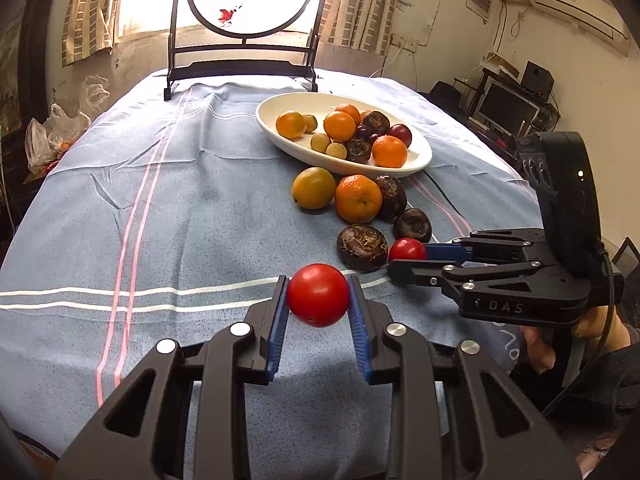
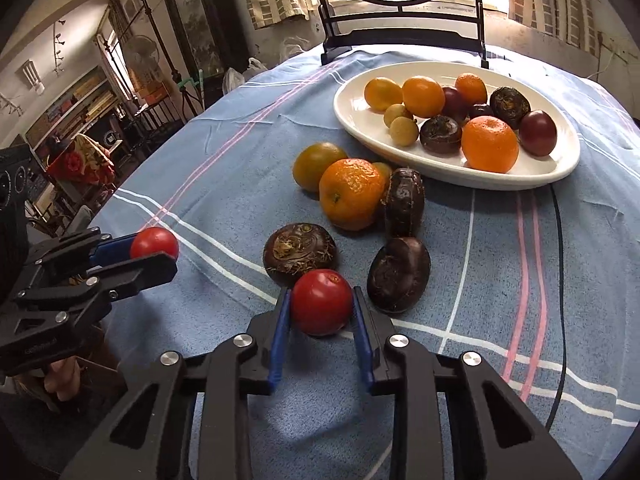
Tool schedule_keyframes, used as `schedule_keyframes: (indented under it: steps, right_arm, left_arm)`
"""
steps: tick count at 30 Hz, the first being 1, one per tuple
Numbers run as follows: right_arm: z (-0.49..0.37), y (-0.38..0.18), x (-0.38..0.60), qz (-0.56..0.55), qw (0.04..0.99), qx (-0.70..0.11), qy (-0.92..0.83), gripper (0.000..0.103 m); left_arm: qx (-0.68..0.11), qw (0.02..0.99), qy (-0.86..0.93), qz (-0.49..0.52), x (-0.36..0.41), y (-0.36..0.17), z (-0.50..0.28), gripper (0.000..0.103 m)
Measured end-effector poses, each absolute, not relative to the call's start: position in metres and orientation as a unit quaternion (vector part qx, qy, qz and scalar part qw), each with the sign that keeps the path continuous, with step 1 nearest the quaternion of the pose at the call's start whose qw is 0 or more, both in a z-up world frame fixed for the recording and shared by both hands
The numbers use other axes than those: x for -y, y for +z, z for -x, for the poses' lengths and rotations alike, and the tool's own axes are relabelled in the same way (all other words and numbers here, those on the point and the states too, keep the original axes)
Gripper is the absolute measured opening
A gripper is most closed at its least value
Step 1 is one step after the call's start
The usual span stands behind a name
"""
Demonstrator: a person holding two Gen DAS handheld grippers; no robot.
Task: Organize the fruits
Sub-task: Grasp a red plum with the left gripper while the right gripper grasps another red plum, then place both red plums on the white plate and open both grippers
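Observation:
My left gripper point(image 1: 318, 295) is shut on a red tomato point(image 1: 318, 294), held just above the blue cloth; it also shows in the right wrist view point(image 2: 154, 250). My right gripper point(image 2: 321, 307) is shut on a second red tomato point(image 2: 321, 307), next to a dark water chestnut point(image 2: 299, 251); it shows in the left wrist view point(image 1: 406, 258) too. A white oval plate point(image 1: 416, 164) point(image 2: 360, 128) holds oranges, small pale fruits, dark chestnuts and a plum. An orange point(image 2: 351, 194), a greenish orange point(image 2: 316, 164) and three water chestnuts lie on the cloth in front of the plate.
A black stand with a round panel point(image 1: 244, 68) stands at the table's far end. A black cable point(image 2: 560, 280) runs along the cloth at the right. Plastic bags point(image 1: 44, 136) sit left of the table; a monitor point(image 1: 508, 110) is to the right.

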State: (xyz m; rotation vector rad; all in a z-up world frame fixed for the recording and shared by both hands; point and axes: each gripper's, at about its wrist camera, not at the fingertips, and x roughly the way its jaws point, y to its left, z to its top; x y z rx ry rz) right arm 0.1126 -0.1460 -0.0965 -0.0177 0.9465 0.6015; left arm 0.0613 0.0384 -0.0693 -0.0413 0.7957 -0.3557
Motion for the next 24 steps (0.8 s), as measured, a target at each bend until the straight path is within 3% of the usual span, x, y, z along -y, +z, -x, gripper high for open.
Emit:
schedule_keyframes:
  steps: [10,16,21,22,23,24]
  right_arm:
    - [-0.126,-0.035,0.217,-0.029,0.888,-0.377,0.261,0.029]
    - [-0.192,-0.012,0.238,-0.050,0.904,-0.357,0.229,0.030]
    - [-0.249,-0.020,0.229,-0.059,0.909,-0.357,0.207,0.031]
    - [-0.257,-0.023,0.228,-0.060,0.910,-0.355,0.204,0.033]
    - [-0.262,-0.025,0.227,-0.058,0.911,-0.356,0.199,0.045]
    - [-0.264,-0.028,0.228,-0.061,0.914,-0.353,0.192,0.050]
  left_arm:
    - [-0.365,0.911,-0.193,0.016,-0.028,-0.044,-0.087,0.028]
    - [-0.341,0.916,-0.213,0.010,-0.004,-0.018,-0.152,0.028]
    - [-0.365,0.907,-0.211,0.005,0.021,-0.023,-0.221,0.028]
    - [-0.372,0.905,-0.206,-0.001,0.025,-0.026,-0.232,0.029]
    - [-0.377,0.905,-0.197,-0.006,0.028,-0.030,-0.242,0.029]
    - [-0.383,0.904,-0.191,-0.007,0.028,-0.034,-0.250,0.036]
